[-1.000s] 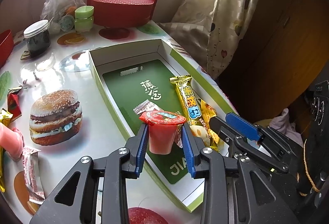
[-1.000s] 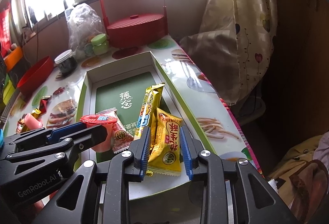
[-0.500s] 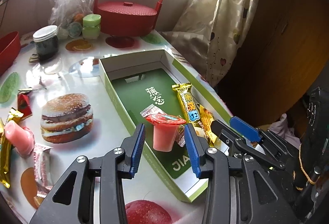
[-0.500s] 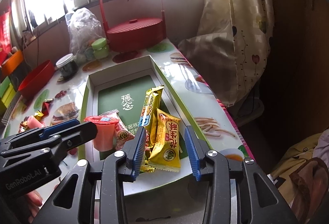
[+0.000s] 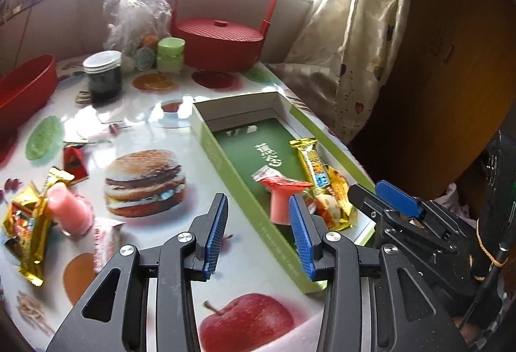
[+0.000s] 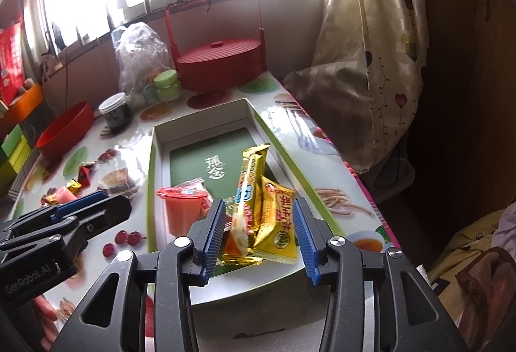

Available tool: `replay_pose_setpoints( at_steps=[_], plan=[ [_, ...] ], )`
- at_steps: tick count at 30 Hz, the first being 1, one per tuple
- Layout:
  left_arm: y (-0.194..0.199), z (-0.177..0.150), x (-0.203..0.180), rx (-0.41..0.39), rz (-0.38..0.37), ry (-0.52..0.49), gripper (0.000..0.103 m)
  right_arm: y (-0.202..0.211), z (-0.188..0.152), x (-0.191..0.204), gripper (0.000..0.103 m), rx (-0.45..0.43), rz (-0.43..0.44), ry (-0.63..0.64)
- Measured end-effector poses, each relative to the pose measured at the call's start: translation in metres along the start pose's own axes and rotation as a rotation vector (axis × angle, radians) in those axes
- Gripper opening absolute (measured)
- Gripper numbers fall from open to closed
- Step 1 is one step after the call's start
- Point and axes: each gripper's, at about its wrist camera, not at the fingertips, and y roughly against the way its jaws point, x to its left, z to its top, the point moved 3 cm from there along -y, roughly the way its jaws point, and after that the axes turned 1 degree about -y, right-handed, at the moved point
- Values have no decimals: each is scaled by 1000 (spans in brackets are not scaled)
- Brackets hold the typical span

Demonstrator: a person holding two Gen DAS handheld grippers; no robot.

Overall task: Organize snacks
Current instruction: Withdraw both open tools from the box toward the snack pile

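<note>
The left gripper (image 5: 258, 232) stands open with nothing between its blue pads, above the near left wall of the green box (image 5: 225, 155); the pink jelly cup (image 5: 282, 202) stands inside the box just beyond its right finger, and more snacks, among them a second pink cup (image 5: 69, 211), lie on the table (image 5: 145, 255) off to its left. The right gripper (image 6: 259, 236) is opening, its pads clear of the yellow snack packet (image 6: 277, 223) that lies in the box between and just beyond them, with the long yellow bar (image 6: 250, 177) farther ahead.
</note>
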Motion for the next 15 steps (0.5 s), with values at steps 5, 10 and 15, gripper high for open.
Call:
replay_pose_setpoints(
  at_steps=[5,10,15],
  plan=[
    [9,-6,11,-3,23,14,41,4,-1,9,42,-4,11,8],
    [17,-12,25,-3,51,30,41,9,-2,19,42,-11,25,18],
    [24,-16,35,-10,68,46,41,11,-2,31,42,-16,39,31]
  ],
)
